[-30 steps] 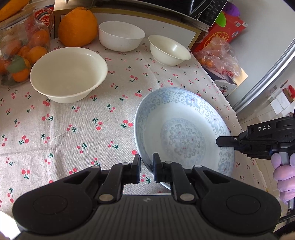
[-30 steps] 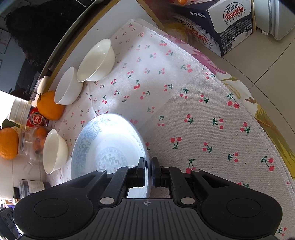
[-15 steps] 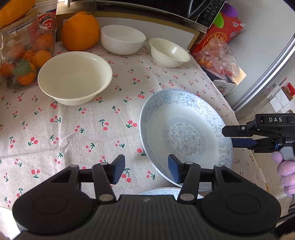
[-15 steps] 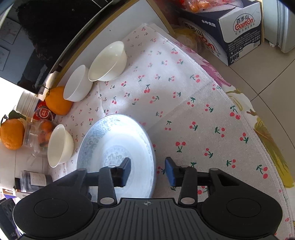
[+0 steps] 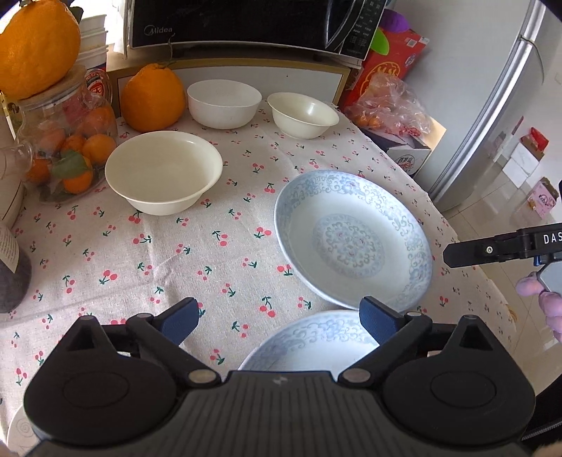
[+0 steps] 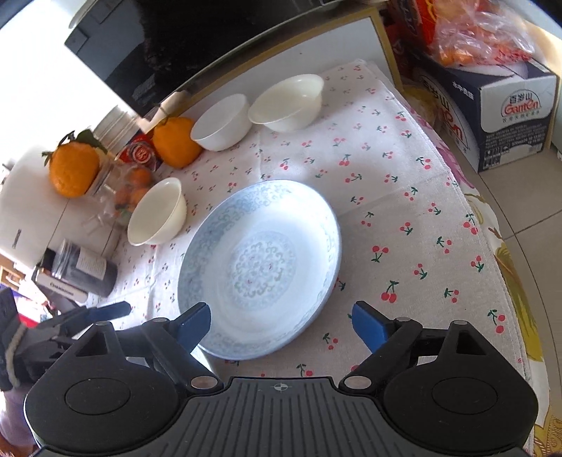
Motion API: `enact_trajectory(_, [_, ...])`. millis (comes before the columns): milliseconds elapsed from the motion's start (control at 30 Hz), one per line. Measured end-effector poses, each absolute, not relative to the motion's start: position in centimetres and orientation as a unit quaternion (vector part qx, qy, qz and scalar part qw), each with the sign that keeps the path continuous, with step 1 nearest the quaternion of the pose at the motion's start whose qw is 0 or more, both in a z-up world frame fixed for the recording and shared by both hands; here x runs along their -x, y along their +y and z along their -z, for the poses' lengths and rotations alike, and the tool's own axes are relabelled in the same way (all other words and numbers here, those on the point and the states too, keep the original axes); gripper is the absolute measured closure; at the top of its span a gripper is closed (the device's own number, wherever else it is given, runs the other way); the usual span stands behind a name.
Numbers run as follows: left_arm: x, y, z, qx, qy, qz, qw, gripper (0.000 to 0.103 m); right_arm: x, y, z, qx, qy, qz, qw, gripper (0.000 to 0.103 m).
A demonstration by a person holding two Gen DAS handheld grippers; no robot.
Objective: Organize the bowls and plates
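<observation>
table with cherry-print cloth, items as seen from the two wrist views:

- blue-patterned plate: lies flat on the cloth toward the table's right edge, free of both grippers. in the left wrist view its near rim sits over or against the far rim of a second plate; which one, i cannot tell.
- second plate: same blue pattern, only its far part visible, the rest hidden behind the left gripper's body.
- large cream bowl: upright on the cloth, well left of the blue-patterned plate, beside a glass jar.
- white bowl and small cream bowl: upright, side by side at the back of the table, close together.
- glass jar: holds small oranges, with one big orange on its lid.
- big orange: on the cloth, left of the white bowl.
- microwave: behind the bowls.
- left gripper: jaws wide apart and opening, nothing clamped; the second plate's rim shows in the gap.
- right gripper: jaws wide apart and opening, nothing clamped; the near rim of the blue-patterned plate shows between the fingers, untouched.
</observation>
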State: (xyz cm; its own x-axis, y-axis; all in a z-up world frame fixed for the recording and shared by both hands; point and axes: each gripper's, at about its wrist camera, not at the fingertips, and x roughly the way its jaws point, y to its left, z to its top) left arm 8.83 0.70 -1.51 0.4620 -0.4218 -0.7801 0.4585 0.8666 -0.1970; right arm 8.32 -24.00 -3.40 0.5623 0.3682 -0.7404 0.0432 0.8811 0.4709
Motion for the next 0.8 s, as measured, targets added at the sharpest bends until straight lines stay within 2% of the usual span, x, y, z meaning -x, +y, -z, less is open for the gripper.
enact_trajectory(100, [-7.9, 1.2, 1.5, -0.039, 0.442, 0.267, 0.855, 0.004, -7.2, -22.7, 3.2, -0.184, 0.452, -0.115, 0.865, 0.009])
enact_trajectory(400, [-6.0, 3.0, 2.0, -0.058, 0.439, 0.296, 0.846, 0.007, -4.2, -19.4, 4.0, -0.118, 0.457, -0.16, 0.867, 0.008])
enact_trajectory(500, [-5.7, 3.3, 2.3, -0.063, 0.442, 0.302, 0.842, 0.011, -3.4, -18.6, 4.6, -0.114, 0.47, -0.168, 0.859, 0.008])
enact_trajectory(800, [-5.4, 3.6, 2.9, -0.071, 0.461, 0.315, 0.826, 0.038, -2.3, -16.1, 5.8, -0.134, 0.508, -0.214, 0.824, 0.008])
